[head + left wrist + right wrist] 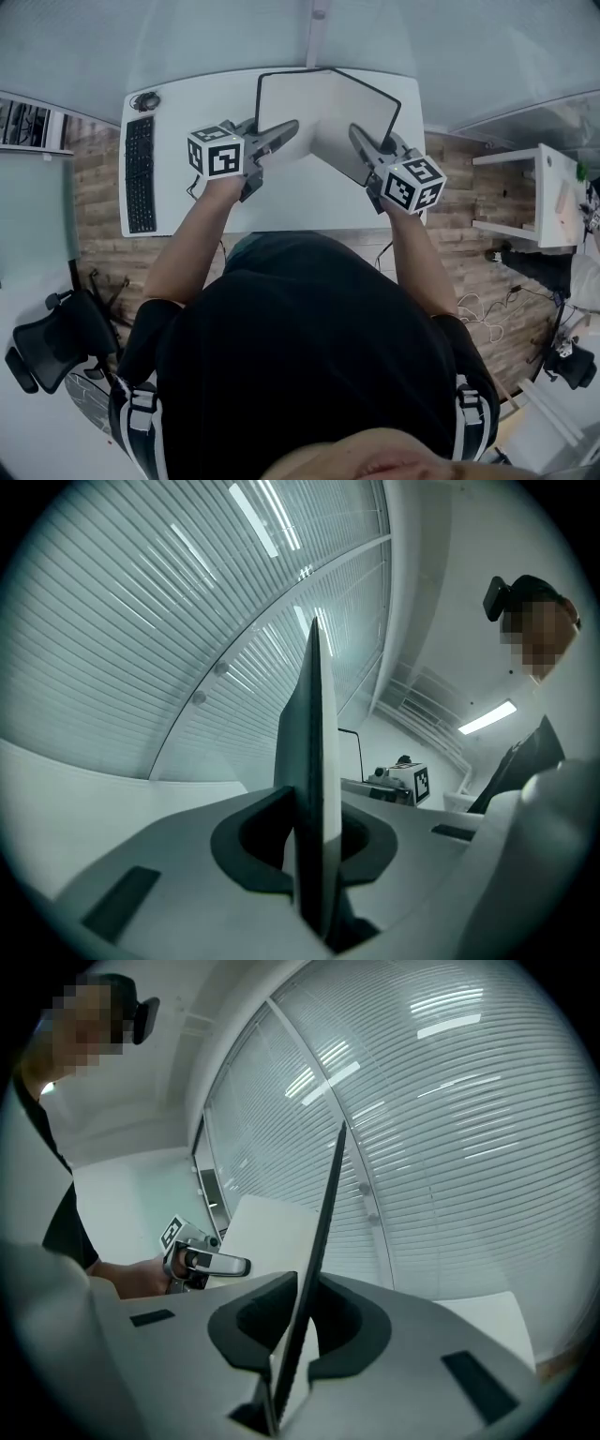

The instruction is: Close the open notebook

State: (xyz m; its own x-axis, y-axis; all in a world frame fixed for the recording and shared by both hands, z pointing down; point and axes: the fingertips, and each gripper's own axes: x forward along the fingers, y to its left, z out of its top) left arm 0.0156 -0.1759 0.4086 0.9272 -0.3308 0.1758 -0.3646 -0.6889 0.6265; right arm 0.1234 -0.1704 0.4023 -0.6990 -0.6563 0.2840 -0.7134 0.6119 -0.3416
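Observation:
The open notebook (pixel 323 111), with white pages and a dark cover, is held in a V over the white desk (pixel 202 108). My left gripper (pixel 279 133) is shut on the left half near its lower edge. My right gripper (pixel 362 141) is shut on the right half. In the left gripper view the left half (pixel 314 752) stands edge-on between the pads of the left gripper (pixel 315 860), with the right gripper (pixel 405 782) beyond it. In the right gripper view the dark cover edge (pixel 324 1222) runs up from the right gripper (pixel 292 1340). The left gripper (pixel 202 1262) and the white left page (pixel 267 1232) show behind it.
A black keyboard (pixel 139 173) lies along the desk's left side, with a small dark device (pixel 146 99) at its far end. A black office chair (pixel 52 342) stands at the lower left and a white side table (pixel 544 192) at the right. Window blinds (pixel 450 1119) face the desk.

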